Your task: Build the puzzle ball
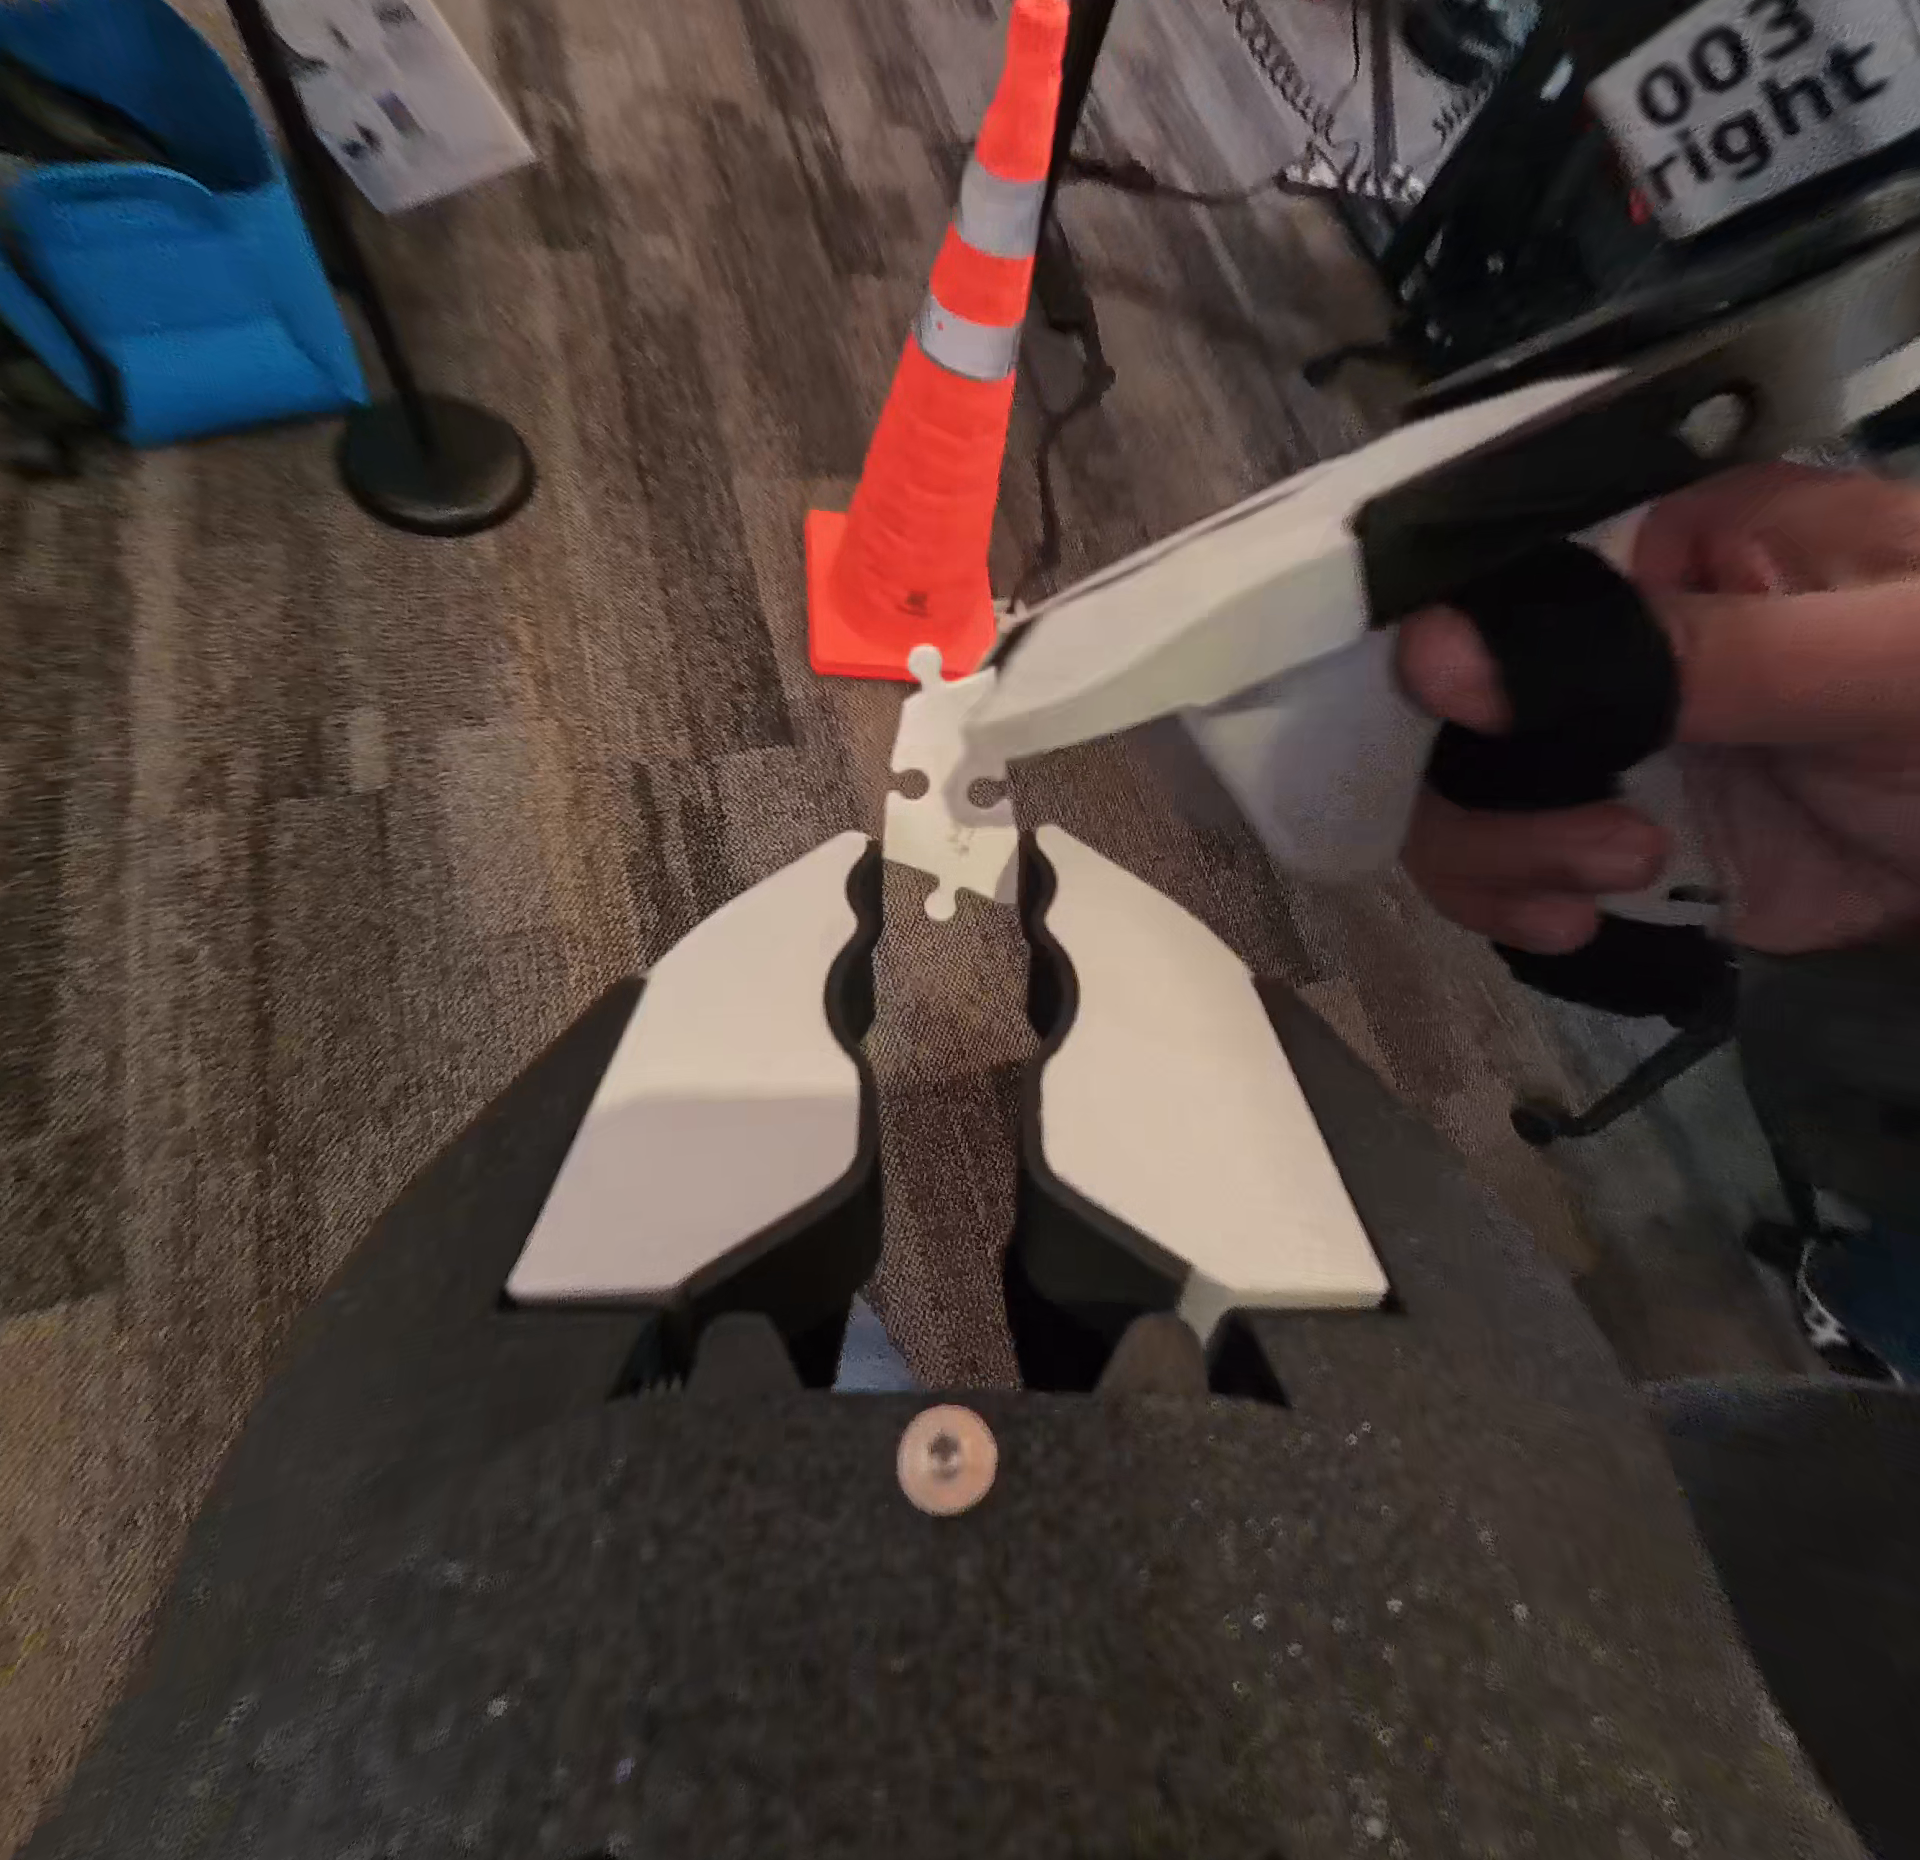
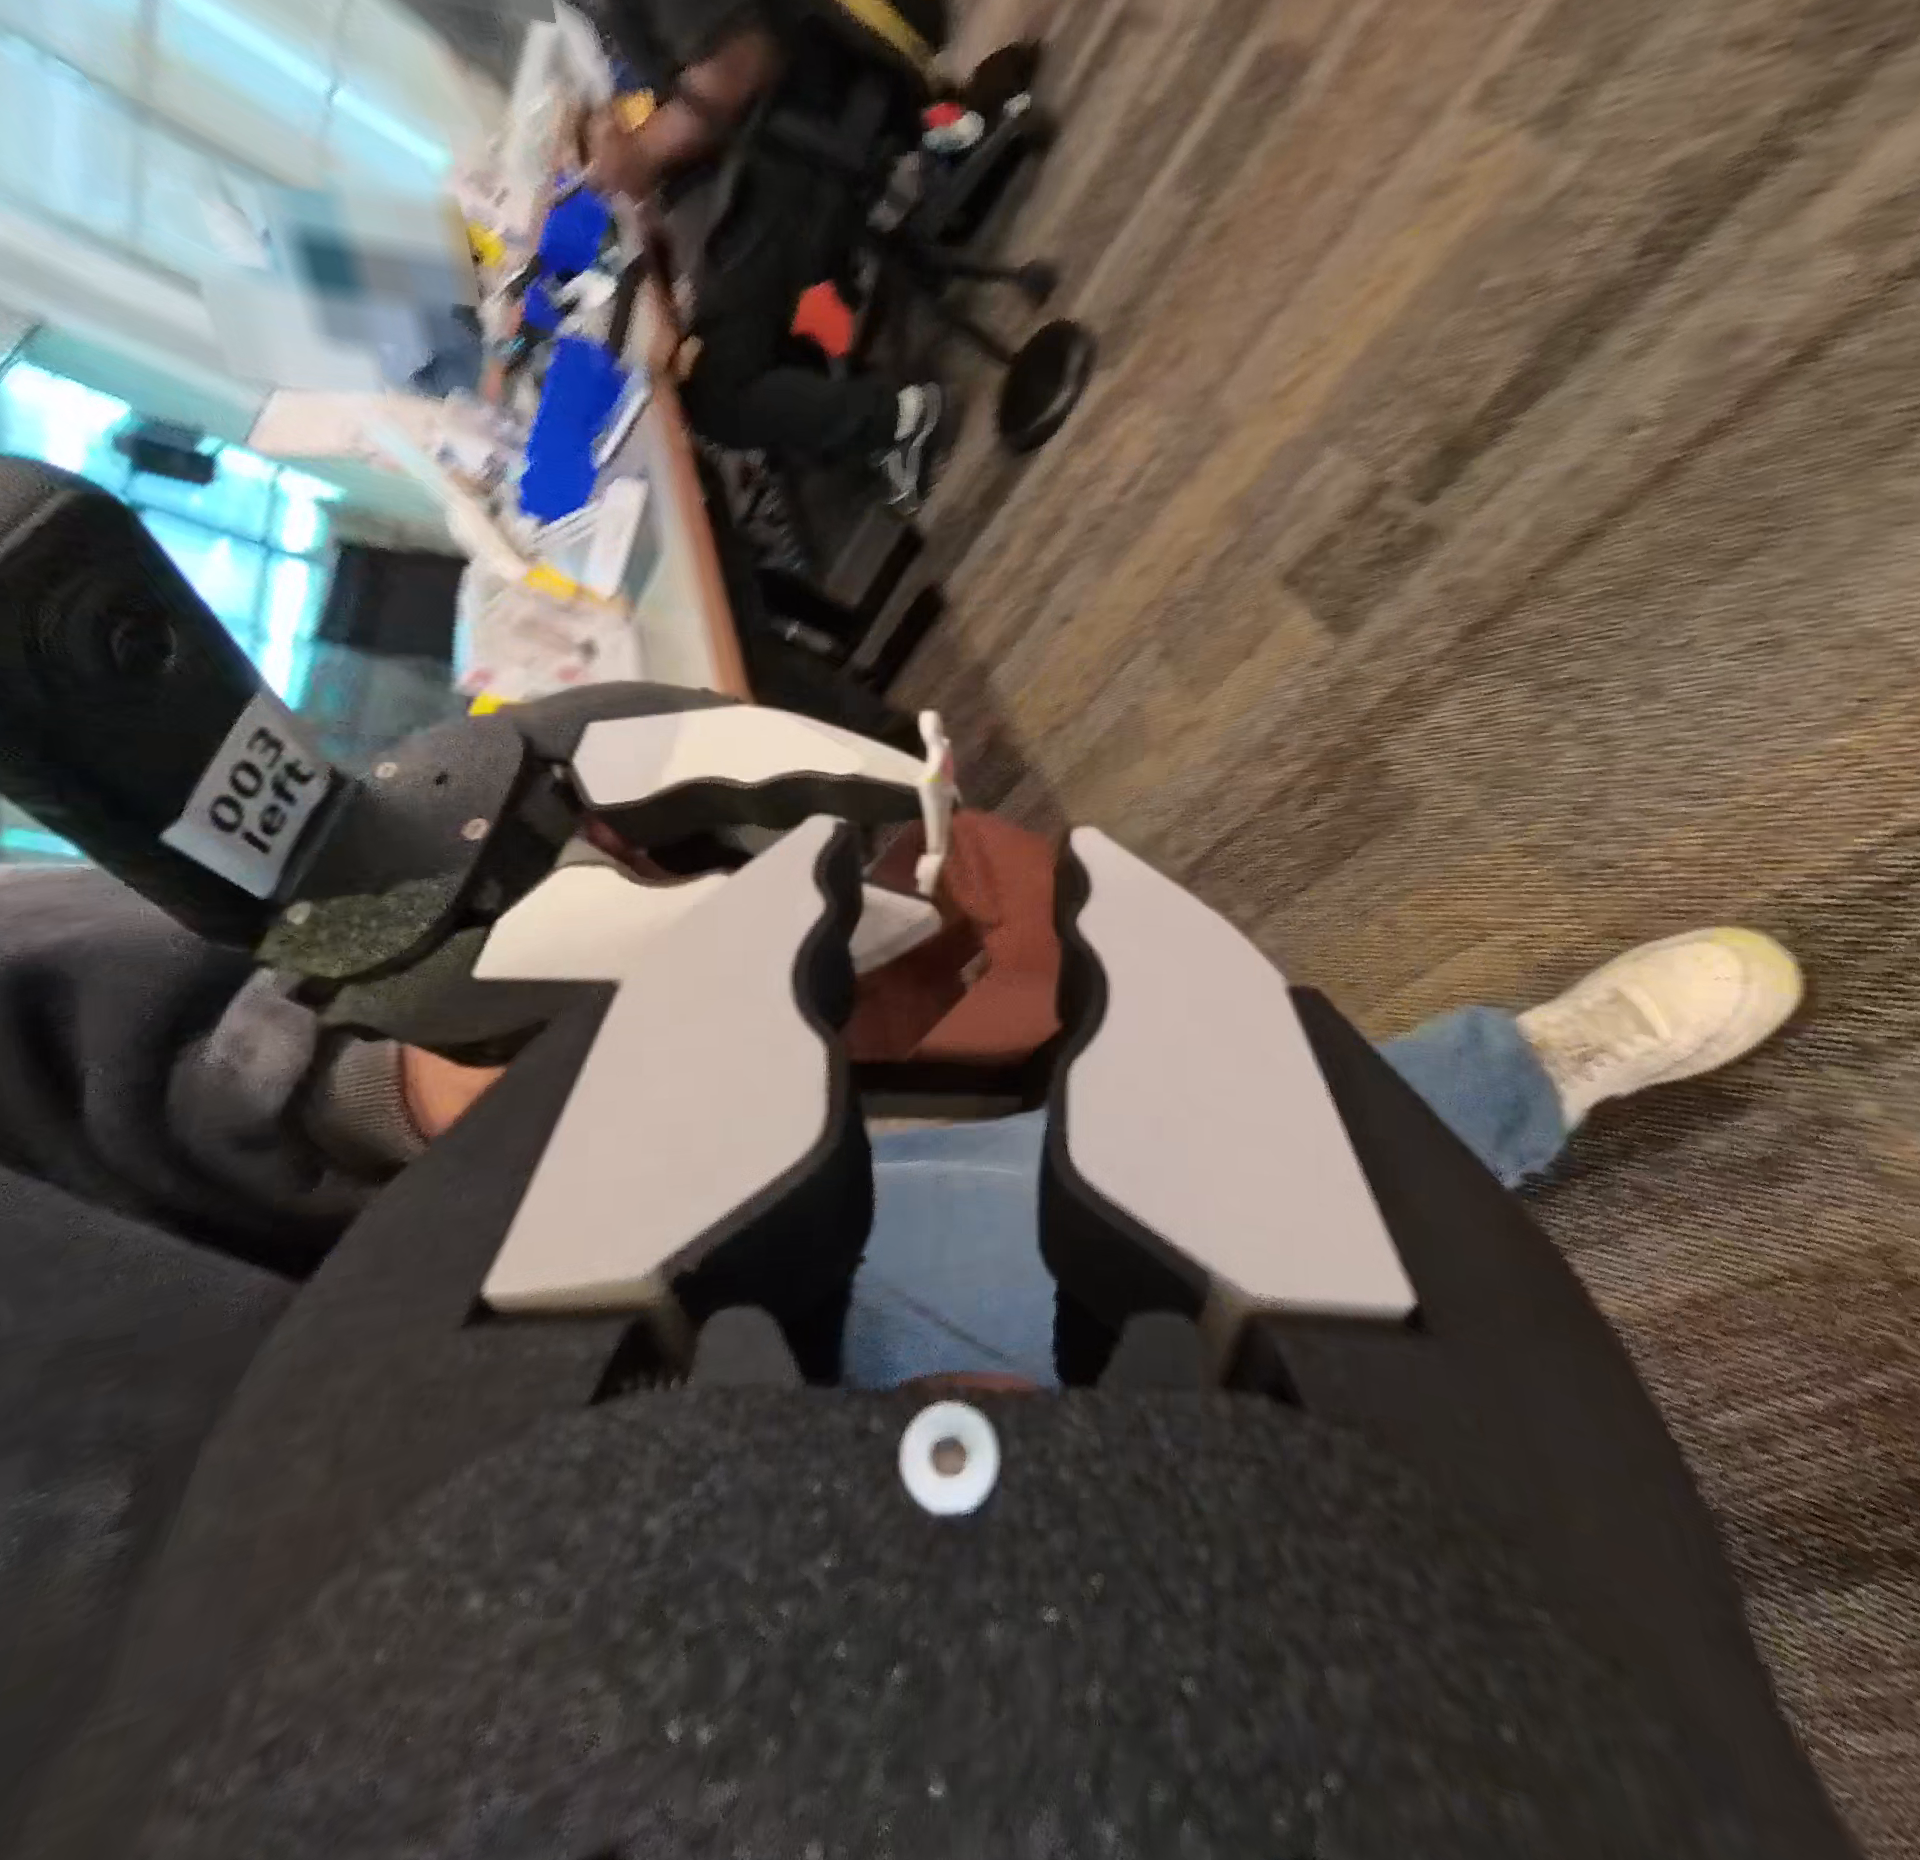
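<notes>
In the left wrist view, the left gripper [image 1: 951, 865] points down at the carpet [image 1: 364, 875], its fingers only a narrow way apart. The white puzzle piece [image 1: 940, 823] faces the camera, and its lower part sits between the two tips with an edge against each, so it seems pinched by its sides. The right gripper [image 1: 992, 683] reaches in from the right, held by a hand [image 1: 1766, 719], and one of its white fingers overlaps the piece's upper right corner (contact cannot be told there). An orange traffic cone [image 1: 935, 460] stands on the floor beyond.

In the right wrist view, the right gripper [image 2: 961, 854] shows a wide gap between its fingers. The piece [image 2: 935, 792] appears edge-on as a thin white sliver, just past the tips and within that gap, touching neither finger. The left gripper [image 2: 923, 846] comes in from the left, and its two tips bracket the piece above and below. A white shoe [image 2: 1662, 1010] rests on the carpet at right.
</notes>
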### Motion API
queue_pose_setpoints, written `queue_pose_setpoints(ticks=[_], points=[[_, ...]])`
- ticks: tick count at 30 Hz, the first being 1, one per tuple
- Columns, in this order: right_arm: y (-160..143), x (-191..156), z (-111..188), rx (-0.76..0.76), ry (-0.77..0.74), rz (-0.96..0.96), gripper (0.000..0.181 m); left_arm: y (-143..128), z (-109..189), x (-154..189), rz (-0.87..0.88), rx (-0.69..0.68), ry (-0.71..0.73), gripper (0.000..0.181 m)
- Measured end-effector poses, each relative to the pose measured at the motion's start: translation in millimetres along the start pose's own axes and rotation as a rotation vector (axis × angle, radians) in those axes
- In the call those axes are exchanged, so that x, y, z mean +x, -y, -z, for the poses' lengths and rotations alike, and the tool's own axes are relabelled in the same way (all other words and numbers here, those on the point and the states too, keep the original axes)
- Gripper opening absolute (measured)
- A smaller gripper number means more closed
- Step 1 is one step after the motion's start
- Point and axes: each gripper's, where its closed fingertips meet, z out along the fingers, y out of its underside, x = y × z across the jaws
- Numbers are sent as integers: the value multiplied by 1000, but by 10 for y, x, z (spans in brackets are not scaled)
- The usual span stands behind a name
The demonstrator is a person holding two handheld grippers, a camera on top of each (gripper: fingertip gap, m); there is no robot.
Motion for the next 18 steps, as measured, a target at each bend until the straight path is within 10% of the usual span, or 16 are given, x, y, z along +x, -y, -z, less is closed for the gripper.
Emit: queue_pose_setpoints(ticks=[7, 18], points=[[-1129, -1902, -9, -176, 90, 242, 3, -674, 2041, 688, 120, 61, 288, 32], [-3379, -4291, -462, -511, 382, 526, 3, -3459, 6136, 1922, 570, -14, 603, 46]])
